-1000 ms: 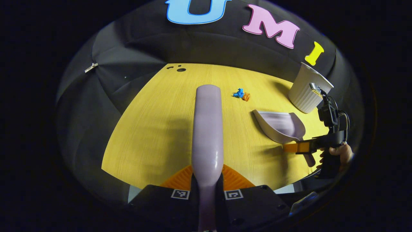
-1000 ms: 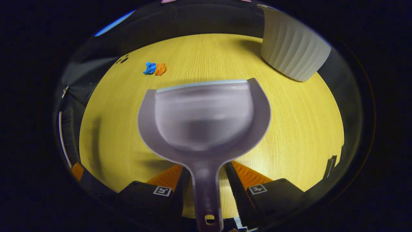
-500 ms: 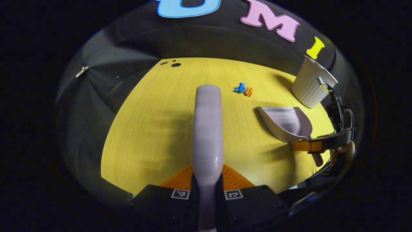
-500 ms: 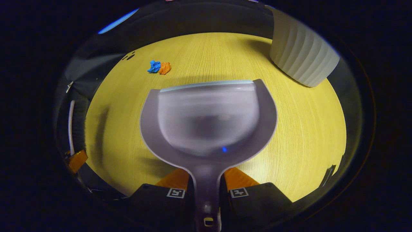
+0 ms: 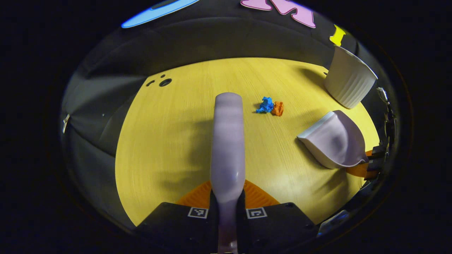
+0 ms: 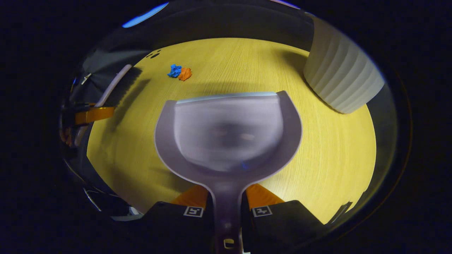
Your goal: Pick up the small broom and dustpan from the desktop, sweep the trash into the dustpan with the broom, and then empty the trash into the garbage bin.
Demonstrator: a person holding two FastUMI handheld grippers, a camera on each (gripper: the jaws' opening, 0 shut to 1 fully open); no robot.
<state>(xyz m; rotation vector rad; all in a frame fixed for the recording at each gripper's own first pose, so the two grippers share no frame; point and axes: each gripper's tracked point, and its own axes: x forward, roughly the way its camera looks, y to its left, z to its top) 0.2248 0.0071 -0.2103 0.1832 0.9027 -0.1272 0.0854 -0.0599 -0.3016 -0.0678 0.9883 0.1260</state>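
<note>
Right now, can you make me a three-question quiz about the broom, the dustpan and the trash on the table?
1. Where are the paper scraps?
A. in the dustpan
B. on the yellow table
C. in the bin

2. How many scraps are there, and what colours?
A. two, blue and orange
B. three, all green
C. one, red

3. What is the right gripper doing?
A. hanging open
B. shut on the bin
C. shut on the dustpan's handle

Answers:
1. B: the scraps lie on the bare table, apart from the dustpan and the white ribbed bin.
2. A: a blue scrap sits right beside an orange scrap.
3. C: in the right gripper view both fingers press the dustpan's handle, just as the left gripper is shut on the small broom.
</note>
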